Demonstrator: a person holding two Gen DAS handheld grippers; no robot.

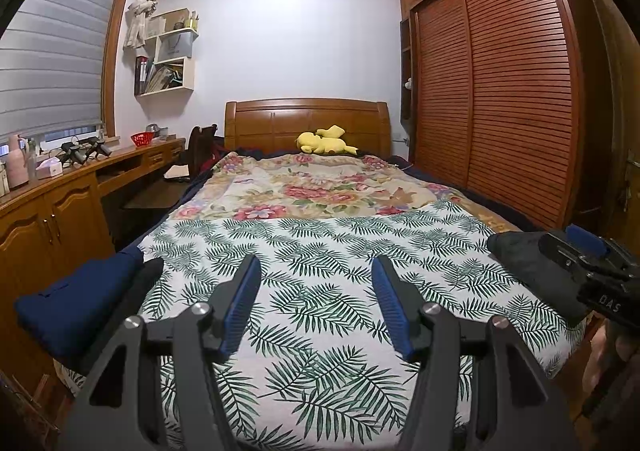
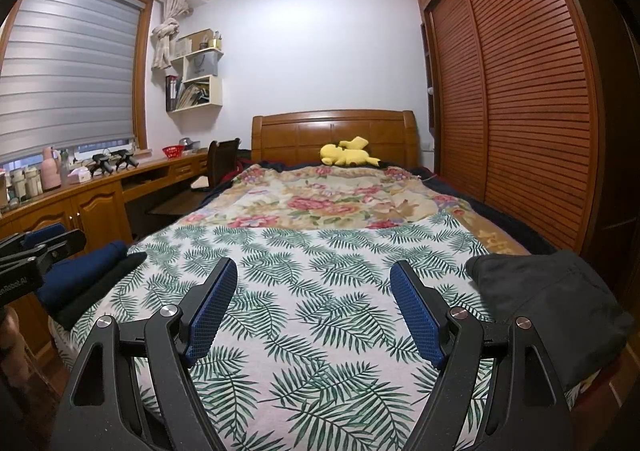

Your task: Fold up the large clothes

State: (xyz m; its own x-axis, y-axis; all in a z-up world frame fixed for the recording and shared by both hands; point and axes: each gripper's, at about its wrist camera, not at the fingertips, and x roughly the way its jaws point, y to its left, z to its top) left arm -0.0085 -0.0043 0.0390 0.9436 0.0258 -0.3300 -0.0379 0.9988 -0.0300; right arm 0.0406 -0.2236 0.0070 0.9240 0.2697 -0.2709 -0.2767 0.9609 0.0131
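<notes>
Left wrist view: the left gripper [image 1: 316,291] is held above the foot of a bed, its blue-padded jaws parted about halfway with nothing between them, only the leaf-print sheet [image 1: 320,251] seen through the gap. A folded navy garment [image 1: 76,303] is seen at the bed's left foot corner, with a folded black piece [image 1: 132,287] just beside it toward the middle of the bed; these are judged to be finished work, set aside at the corner so the middle of the sheet is kept free for folding. At the bed's right foot corner a dark grey garment [image 1: 528,267] is lying in a loose heap, and the right gripper [image 1: 592,251] is seen in front of it at the frame's edge. A yellow plush toy [image 1: 326,141] is resting by the headboard, well apart from the clothes.

Right wrist view: the right gripper [image 2: 314,303] is held over the same sheet [image 2: 320,251], its jaws spread wide and empty. The dark grey garment [image 2: 548,303] is found just to its right at the bed's right foot corner, unfolded, and is judged to be the next piece to be taken. The navy garment [image 2: 80,271] and the black piece [image 2: 104,283] are seen at the bed's left foot corner, with the left gripper [image 2: 44,241] close above them. Both grippers appear to be kept open and level with the bed in readiness for a grasp.
</notes>
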